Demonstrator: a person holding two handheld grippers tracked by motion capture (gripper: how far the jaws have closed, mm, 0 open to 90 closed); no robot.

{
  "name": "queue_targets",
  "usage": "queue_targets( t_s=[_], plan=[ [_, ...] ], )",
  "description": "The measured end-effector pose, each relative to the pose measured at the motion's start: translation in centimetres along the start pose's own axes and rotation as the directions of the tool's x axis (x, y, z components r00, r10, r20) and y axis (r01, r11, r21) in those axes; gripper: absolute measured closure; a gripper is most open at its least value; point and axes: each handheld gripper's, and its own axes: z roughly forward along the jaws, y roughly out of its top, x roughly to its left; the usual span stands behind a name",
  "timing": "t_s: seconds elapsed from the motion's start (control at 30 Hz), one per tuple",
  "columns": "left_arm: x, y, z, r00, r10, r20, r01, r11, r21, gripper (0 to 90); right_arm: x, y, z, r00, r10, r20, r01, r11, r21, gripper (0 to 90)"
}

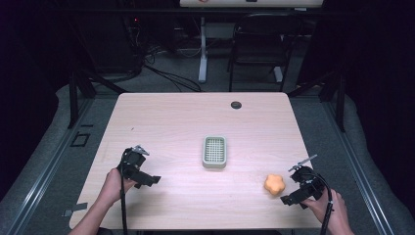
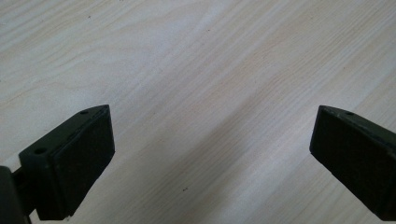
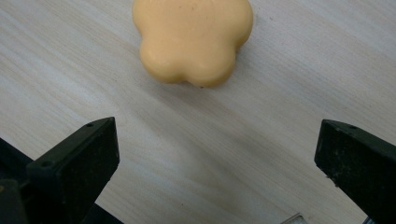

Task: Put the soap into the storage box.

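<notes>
Pale wood table (image 1: 195,122), dark room

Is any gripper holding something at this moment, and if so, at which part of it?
Nothing is held. The right gripper is open, with the orange flower-shaped piece lying on the table ahead of its jaws. The left gripper is open over bare wood.

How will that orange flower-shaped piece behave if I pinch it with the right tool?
The orange piece looks like a solid, smooth, waxy block, so probably stiff but maybe slippery. It lies flat and low, so it is unlikely to roll or tip. Its lobed edge may twist between the right tool's open jaws.
</notes>
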Motion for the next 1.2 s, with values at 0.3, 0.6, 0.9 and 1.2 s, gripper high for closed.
queue_targets(
  t_s=[0.3, 0.6, 0.9, 1.2],
  plan=[
    [-0.2, -0.1, -0.2, 0.9999, 0.013, -0.002, -0.013, 0.9999, 0.000, 0.1, 0.4, 0.4, 0.5, 1.0000, -0.005, -0.004, 0.005, 1.000, 0.027, 1.0],
    [-0.2, 0.1, -0.2, 0.9998, 0.012, -0.013, -0.012, 0.9999, 0.005, 0.1, 0.9, 0.7, 0.7, 0.9990, -0.038, -0.022, 0.039, 0.997, 0.069, 0.0],
    [-0.3, 0.3, 0.2, 0.9998, 0.018, -0.006, -0.018, 0.9995, 0.025, 0.1, 1.3, 1.3, 1.0, 0.9995, -0.026, -0.020, 0.027, 0.999, 0.025, 0.0],
    [-0.4, 0.5, 0.5, 0.9998, 0.018, -0.001, -0.018, 0.9992, 0.036, 0.1, 1.1, 3.5, 1.8, 0.9967, -0.075, -0.031, 0.077, 0.994, 0.083, 0.0]
  ],
)
